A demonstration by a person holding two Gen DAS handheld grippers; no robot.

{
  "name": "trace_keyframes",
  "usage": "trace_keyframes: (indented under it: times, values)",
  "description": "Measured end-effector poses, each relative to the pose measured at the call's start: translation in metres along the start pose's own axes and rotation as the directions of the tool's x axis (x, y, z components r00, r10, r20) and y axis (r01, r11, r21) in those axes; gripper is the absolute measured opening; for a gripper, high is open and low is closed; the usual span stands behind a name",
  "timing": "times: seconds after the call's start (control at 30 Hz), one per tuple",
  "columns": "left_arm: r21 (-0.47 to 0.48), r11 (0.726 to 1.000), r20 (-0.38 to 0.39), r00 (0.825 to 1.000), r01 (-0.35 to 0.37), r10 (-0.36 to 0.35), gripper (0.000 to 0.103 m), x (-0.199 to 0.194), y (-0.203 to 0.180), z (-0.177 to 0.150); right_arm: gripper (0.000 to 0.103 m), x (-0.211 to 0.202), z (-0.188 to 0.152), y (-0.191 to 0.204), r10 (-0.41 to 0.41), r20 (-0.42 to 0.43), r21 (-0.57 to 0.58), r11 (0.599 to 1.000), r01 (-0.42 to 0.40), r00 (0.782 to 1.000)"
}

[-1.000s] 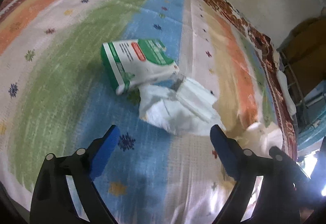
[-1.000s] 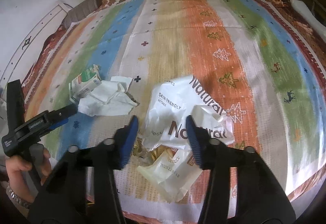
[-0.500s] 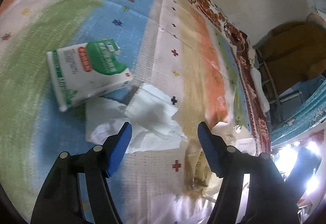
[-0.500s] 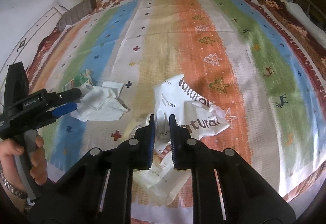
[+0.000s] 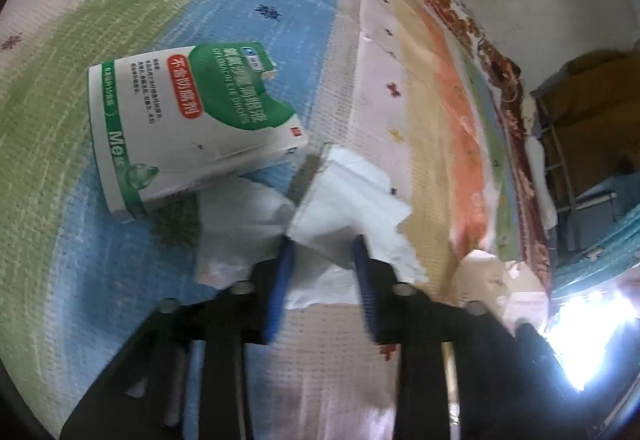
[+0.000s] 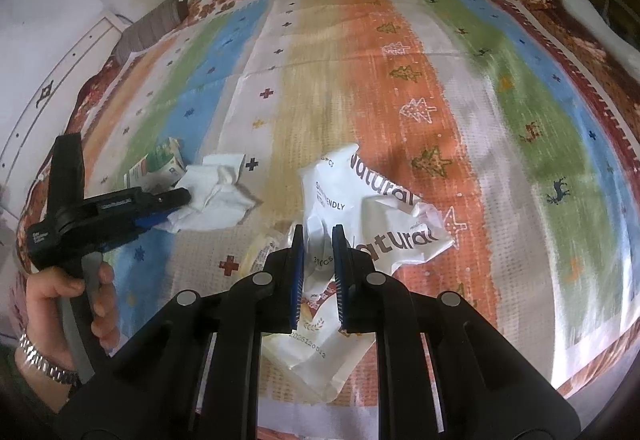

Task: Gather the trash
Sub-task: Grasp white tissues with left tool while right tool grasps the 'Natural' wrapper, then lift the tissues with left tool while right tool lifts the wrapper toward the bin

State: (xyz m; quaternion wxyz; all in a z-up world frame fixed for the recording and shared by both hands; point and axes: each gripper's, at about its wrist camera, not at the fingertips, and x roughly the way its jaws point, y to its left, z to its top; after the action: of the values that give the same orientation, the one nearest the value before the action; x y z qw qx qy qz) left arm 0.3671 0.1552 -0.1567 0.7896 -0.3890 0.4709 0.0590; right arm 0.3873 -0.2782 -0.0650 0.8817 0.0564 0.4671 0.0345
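Left tool (image 5: 322, 246) and right tool (image 6: 318, 236) both nearly closed, pads clamping

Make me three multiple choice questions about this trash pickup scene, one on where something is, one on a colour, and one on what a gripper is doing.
1. Where does the medicine box lie relative to the crumpled tissue, in the left wrist view?
A. left of it
B. on top of it
C. far right of it

2. What colour is the box's printing, mainly?
A. red
B. green
C. purple

3. What is the right gripper doing?
A. hanging open above the blanket
B. gripping the box
C. pinching the white Natural bag

Answers: 1 A, the box sits left, touching the tissue. 2 B, green bands cover its white faces. 3 C, bag plastic sits between its fingers.
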Motion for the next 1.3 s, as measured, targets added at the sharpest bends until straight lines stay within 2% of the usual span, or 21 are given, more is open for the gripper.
trace_keyframes:
  times: [0.03, 0.2, 0.37, 0.43, 0.63, 1.1, 1.3]
  values:
    - [-0.002, 1.000, 0.001, 1.000, -0.003, 0.003, 0.022, 0.000, 0.001, 0.000, 0.012, 0.000, 0.000, 0.001, -0.001, 0.002, -0.008, 1.000, 0.001, 1.000]
    - [0.019, 1.000, 0.006, 1.000, -0.017, 0.017, 0.003, -0.002, 0.000, 0.002, 0.012, 0.000, 0.000, -0.002, -0.013, 0.005, -0.015, 1.000, 0.013, 1.000]
    - [0.029, 0.999, 0.024, 0.999, -0.028, 0.027, 0.002, -0.009, -0.004, 0.003, 0.012, -0.002, 0.002, -0.002, -0.016, 0.008, -0.029, 0.999, 0.017, 1.000]
    - [0.041, 0.999, 0.029, 1.000, -0.011, 0.010, 0.002, -0.015, -0.011, 0.004, 0.012, -0.004, 0.004, -0.004, -0.024, 0.018, -0.034, 0.999, 0.024, 1.000]
    - [0.085, 0.996, 0.081, 0.997, -0.015, 0.008, 0.002, -0.032, -0.027, 0.007, 0.012, -0.010, 0.006, -0.011, -0.014, 0.028, -0.005, 1.000, 0.014, 1.000]
    - [0.140, 0.990, 0.154, 0.988, -0.026, 0.005, 0.001, -0.087, -0.061, 0.000, 0.012, -0.033, 0.011, 0.006, 0.049, 0.076, -0.042, 0.998, -0.046, 0.996]
    - [0.191, 0.979, 0.171, 0.985, -0.067, 0.034, 0.001, -0.110, -0.068, -0.015, 0.011, -0.049, 0.010, 0.012, -0.004, 0.103, -0.077, 0.997, 0.012, 0.995]
